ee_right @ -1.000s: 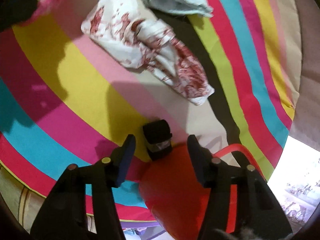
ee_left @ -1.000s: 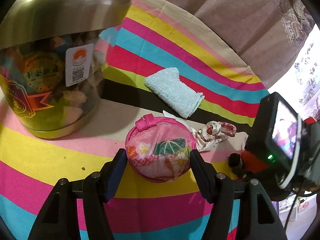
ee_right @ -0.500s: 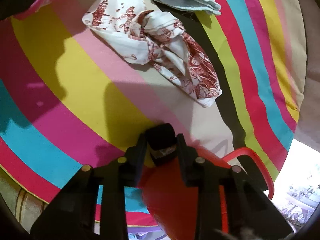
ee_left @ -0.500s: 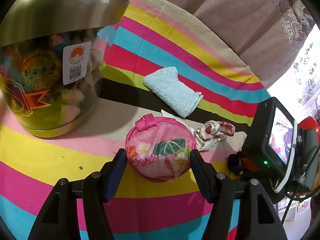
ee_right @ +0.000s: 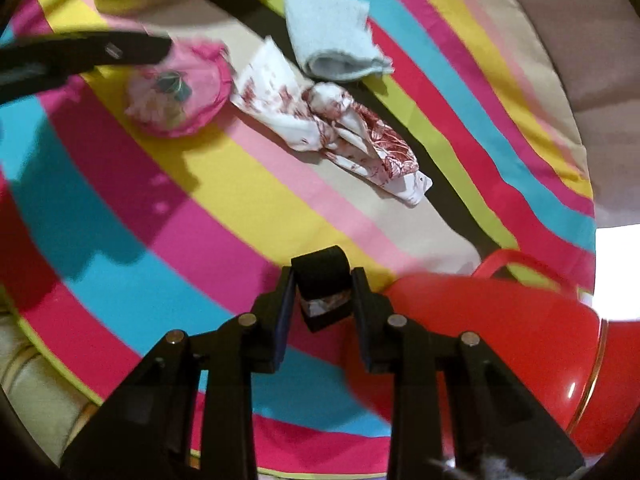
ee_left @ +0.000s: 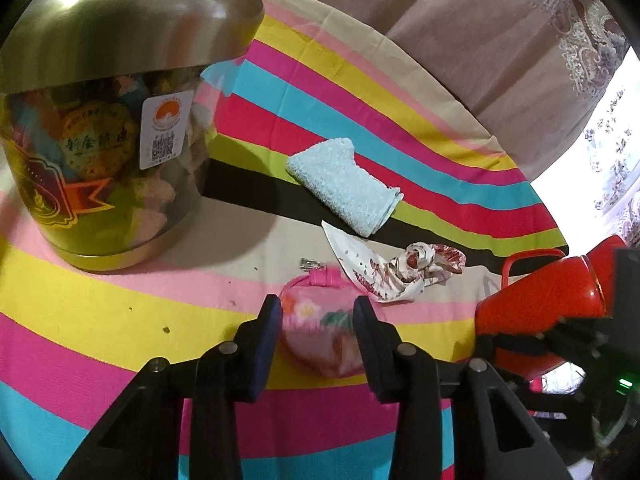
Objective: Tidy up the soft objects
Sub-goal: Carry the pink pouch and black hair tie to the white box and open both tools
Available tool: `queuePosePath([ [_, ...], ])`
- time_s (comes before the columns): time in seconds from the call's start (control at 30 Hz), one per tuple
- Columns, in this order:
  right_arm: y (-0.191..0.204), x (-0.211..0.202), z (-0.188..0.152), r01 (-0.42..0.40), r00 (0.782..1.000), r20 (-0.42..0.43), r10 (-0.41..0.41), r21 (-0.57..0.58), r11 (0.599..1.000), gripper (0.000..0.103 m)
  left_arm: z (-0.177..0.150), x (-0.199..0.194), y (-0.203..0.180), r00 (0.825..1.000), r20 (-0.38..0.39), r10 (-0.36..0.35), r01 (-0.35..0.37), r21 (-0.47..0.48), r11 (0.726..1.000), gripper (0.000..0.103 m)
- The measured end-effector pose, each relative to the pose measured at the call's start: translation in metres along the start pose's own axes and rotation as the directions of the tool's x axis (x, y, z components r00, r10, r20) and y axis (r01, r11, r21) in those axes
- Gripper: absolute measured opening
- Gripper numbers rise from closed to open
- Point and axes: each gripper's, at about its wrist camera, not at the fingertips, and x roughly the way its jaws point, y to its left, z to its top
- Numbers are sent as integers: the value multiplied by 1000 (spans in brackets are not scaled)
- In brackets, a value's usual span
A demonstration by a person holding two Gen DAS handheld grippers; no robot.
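Observation:
My left gripper (ee_left: 318, 316) is shut on a round pink floral pouch (ee_left: 320, 336) that rests on the striped cloth; the pouch also shows in the right wrist view (ee_right: 180, 92). My right gripper (ee_right: 322, 284) is shut on the black knob (ee_right: 322, 280) of a red lid (ee_right: 500, 344) and holds it tilted above the cloth; the lid also shows in the left wrist view (ee_left: 548, 300). A crumpled white and red patterned cloth (ee_left: 400, 268) (ee_right: 336, 128) lies just beyond the pouch. A folded light blue towel (ee_left: 344, 186) (ee_right: 332, 40) lies farther back.
A large clear jar (ee_left: 100, 140) with a metal lid stands at the back left, full of coloured items. The rainbow-striped tablecloth (ee_left: 120, 320) covers the table. A brown curtain (ee_left: 500, 60) hangs behind. The table edge runs along the lower left of the right wrist view (ee_right: 60, 380).
My left gripper has closed on the pink pouch, squeezing it narrower. My right gripper has closed on the lid's black knob and lifted the red lid up and back.

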Motion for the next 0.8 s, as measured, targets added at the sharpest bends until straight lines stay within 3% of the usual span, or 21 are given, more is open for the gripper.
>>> queuePosePath([
  [0.23, 4, -40, -63, -97, 989, 129, 74, 187, 978, 32, -4, 3, -1, 1000, -11, 11, -11, 5, 1000, 40],
  [0.3, 2, -50, -79, -119, 984, 156, 84, 235, 965, 32, -6, 7, -3, 999, -24, 38, -38, 11, 999, 55],
  [0.33, -1, -54, -87, -127, 983, 165, 86, 258, 958, 32, -7, 8, -3, 999, -22, 48, -48, 16, 999, 70],
  [0.37, -4, -60, -97, -133, 980, 179, 84, 284, 950, 32, -8, 9, -5, 998, -18, 55, -54, 23, 998, 77],
  [0.47, -10, -72, -116, -155, 971, 225, 79, 342, 927, 32, -11, 15, -17, 997, -17, 79, -77, 93, 993, 80],
  [0.57, -20, -83, -137, -173, 962, 264, 67, 402, 899, 32, -17, 29, -31, 985, -21, 172, -165, 189, 968, 82],
  [0.63, -25, -86, -148, -168, 961, 272, 51, 425, 889, 32, -19, 37, -41, 969, 2, 245, -237, 259, 936, 82],
  [0.7, -27, -92, -161, -145, 962, 271, 20, 448, 882, 32, -20, 40, -45, 966, 10, 257, -249, 277, 928, 80],
  [0.77, -31, -96, -173, -149, 963, 270, 19, 470, 870, 32, -22, 40, -48, 965, 21, 263, -258, 293, 921, 63],
  [0.8, -33, -97, -181, -151, 963, 268, 20, 482, 863, 32, -23, 39, -51, 963, 24, 268, -263, 304, 916, 63],
])
